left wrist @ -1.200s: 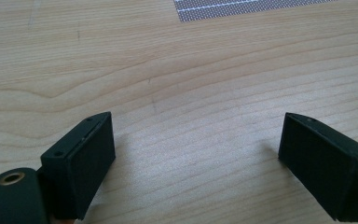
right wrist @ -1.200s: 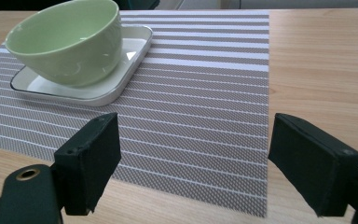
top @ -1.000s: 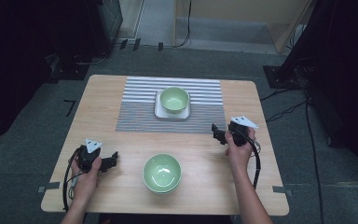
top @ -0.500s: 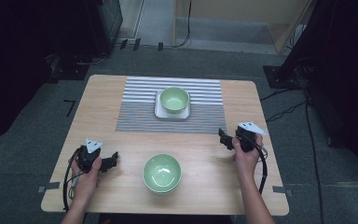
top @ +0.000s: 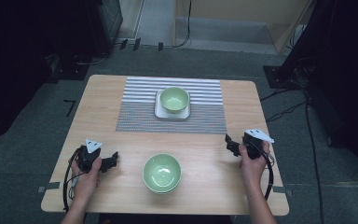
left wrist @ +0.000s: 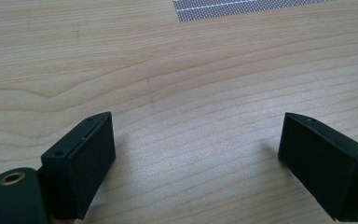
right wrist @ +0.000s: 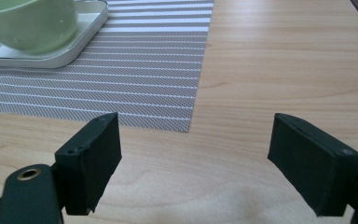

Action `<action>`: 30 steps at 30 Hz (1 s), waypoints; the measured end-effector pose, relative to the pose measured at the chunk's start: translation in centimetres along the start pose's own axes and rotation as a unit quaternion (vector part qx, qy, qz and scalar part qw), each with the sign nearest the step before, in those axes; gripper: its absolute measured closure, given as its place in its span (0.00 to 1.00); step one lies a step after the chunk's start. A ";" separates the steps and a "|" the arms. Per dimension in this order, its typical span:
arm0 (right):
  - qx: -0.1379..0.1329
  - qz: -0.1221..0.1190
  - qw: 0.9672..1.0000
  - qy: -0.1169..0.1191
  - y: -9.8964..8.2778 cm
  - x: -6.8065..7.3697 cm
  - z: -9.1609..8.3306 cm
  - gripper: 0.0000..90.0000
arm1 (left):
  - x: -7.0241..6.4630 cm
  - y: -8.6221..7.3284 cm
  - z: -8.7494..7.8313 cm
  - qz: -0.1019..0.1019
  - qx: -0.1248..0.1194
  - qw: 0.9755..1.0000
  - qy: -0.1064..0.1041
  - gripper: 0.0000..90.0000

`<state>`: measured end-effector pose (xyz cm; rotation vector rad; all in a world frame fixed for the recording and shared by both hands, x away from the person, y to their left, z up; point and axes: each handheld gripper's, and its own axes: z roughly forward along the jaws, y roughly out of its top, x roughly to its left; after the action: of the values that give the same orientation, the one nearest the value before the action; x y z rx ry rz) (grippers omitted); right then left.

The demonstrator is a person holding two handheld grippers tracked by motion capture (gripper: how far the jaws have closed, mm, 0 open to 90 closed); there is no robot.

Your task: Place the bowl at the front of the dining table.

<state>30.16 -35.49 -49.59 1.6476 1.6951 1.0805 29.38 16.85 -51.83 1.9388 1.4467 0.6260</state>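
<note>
Since a second ago, the right claw (top: 231, 143) has drawn back from the striped mat (top: 200, 122) toward the bench's (top: 121, 186) right edge; the left claw (top: 112, 160) has kept its place near the front-left corner. Both claws gape wide and hold nothing, resting low over bare wood. One green bowl (top: 162, 173) sits between them at the front edge; another bowl (top: 175, 99) stands on a white tray (top: 159, 112) on the mat, toward the back edge.

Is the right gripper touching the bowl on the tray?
Apart. In the high view, bare table lies between the right gripper and the bowl on its tray. The right gripper view shows open jaws with only wood between them.
</note>
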 end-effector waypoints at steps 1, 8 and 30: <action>0.001 0.002 1.000 -0.001 -0.1 -0.1 -0.1 0.18 | 0.0 0.0 0.0 0.000 0.000 1.000 0.000 0.12; 0.003 0.006 1.000 -0.009 -0.9 -1.0 -0.9 0.19 | 0.0 0.0 0.0 0.000 0.000 1.000 0.000 0.12; 0.012 0.015 0.999 -0.032 -2.8 -3.1 -2.7 0.19 | 0.0 0.0 0.0 0.000 0.000 1.000 0.000 0.12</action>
<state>26.69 -38.79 -50.91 1.7102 1.6529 1.0136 29.38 16.84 -51.83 1.9379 1.4471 0.6256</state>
